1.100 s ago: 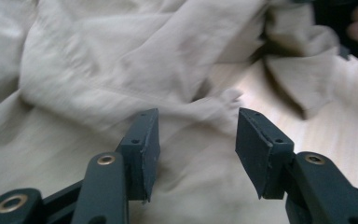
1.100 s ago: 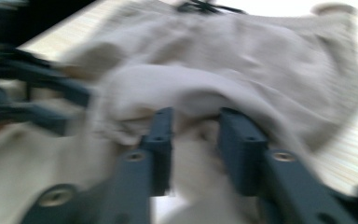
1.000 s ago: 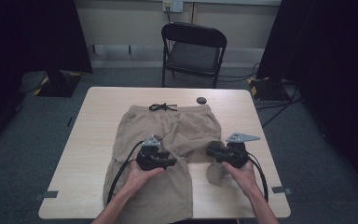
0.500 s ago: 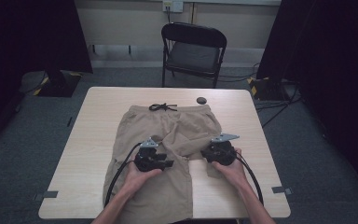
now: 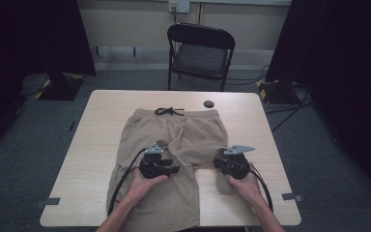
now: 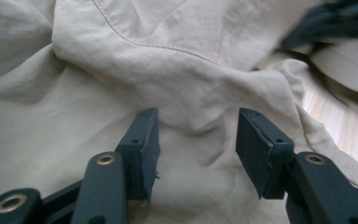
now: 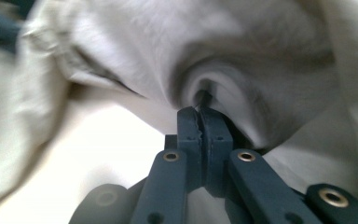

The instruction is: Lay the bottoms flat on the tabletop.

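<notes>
Since a second ago the right gripper has dropped from above the right leg of the shorts onto the cloth, and its jaws have just been closing. In the right gripper view they are now clenched together on a pinched fold of the tan fabric, which puckers into a small ridge just ahead of the tips. The left gripper has kept its place on the left leg. Its jaws stand apart with a soft hump of cloth between them, and neither pad presses on it. Both grippers sit low on the shorts, the left near the crotch seam, the right at the inner edge of the other leg.

The shorts lie flat on the table, waistband toward the far edge, with the black drawstring knotted there. Just beyond the waistband's right end sits a small black disc. Behind the table, past the waistband, stands a black folding chair.
</notes>
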Motion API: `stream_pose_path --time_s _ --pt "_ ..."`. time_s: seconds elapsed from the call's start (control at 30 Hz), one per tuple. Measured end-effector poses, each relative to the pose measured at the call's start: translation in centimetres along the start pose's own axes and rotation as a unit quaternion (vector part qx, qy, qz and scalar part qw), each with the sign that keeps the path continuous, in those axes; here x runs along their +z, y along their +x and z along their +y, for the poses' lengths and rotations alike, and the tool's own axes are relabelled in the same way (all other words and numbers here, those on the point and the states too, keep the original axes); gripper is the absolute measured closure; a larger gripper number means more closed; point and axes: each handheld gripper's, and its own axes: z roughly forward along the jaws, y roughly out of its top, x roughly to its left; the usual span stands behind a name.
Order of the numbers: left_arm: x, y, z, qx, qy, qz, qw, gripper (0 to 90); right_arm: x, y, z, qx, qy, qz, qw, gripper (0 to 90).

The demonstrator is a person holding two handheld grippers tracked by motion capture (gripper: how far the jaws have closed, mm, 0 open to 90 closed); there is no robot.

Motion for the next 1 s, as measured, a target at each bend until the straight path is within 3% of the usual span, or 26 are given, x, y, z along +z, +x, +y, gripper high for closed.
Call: stream_pose_path --time_s 0.1,0.2,0.23,0.4,0.5,0.6,0.63,0.77,0.87,1.0 --pt "0.1 0.0 0.0 -0.007 -0.004 0.003 1.0000 49.4 -1.7 0.4 -0.5 0.015 -0.016 0.035 0.9991 88.4" --pt "0.0 0.0 0.1 -0.007 -0.005 0.006 0.9999 49.4 -2.8 0.7 -1.0 0.022 -0.021 0.049 0.9983 88.5" --pt "0.1 0.0 0.1 -0.009 -0.007 0.013 0.9999 49.4 -3.9 1.0 -1.6 0.033 -0.032 0.069 0.9966 88.5" --pt "0.0 0.0 0.1 -0.010 -0.004 0.019 0.9998 49.5 -5.6 1.6 -2.7 0.038 -0.036 0.080 0.9954 88.6" --pt "-0.7 -0.3 0.3 -0.003 -0.003 0.010 0.9999 52.1 -6.9 2.0 -3.1 0.043 -0.052 0.093 0.9933 88.6" --pt "-1.6 -0.9 0.7 0.005 -0.021 -0.001 0.9998 55.1 -7.3 2.3 -2.9 0.040 -0.060 0.101 0.9923 88.6" --pt "-2.5 -1.7 1.1 0.012 -0.039 -0.020 0.9990 57.0 -7.6 2.7 -2.2 0.036 -0.072 0.107 0.9910 88.6" --pt "-3.4 -4.0 1.9 0.032 -0.072 -0.077 0.9939 61.8 -7.7 3.4 -0.5 0.030 -0.094 0.126 0.9871 88.5" --pt "-2.9 -5.8 2.4 0.051 -0.076 -0.124 0.9880 54.9 -7.3 3.9 0.7 0.027 -0.103 0.135 0.9851 88.5" --pt "-2.0 -6.9 2.8 0.062 -0.070 -0.127 0.9874 42.9 -6.5 4.7 1.7 0.013 -0.103 0.144 0.9841 88.5"
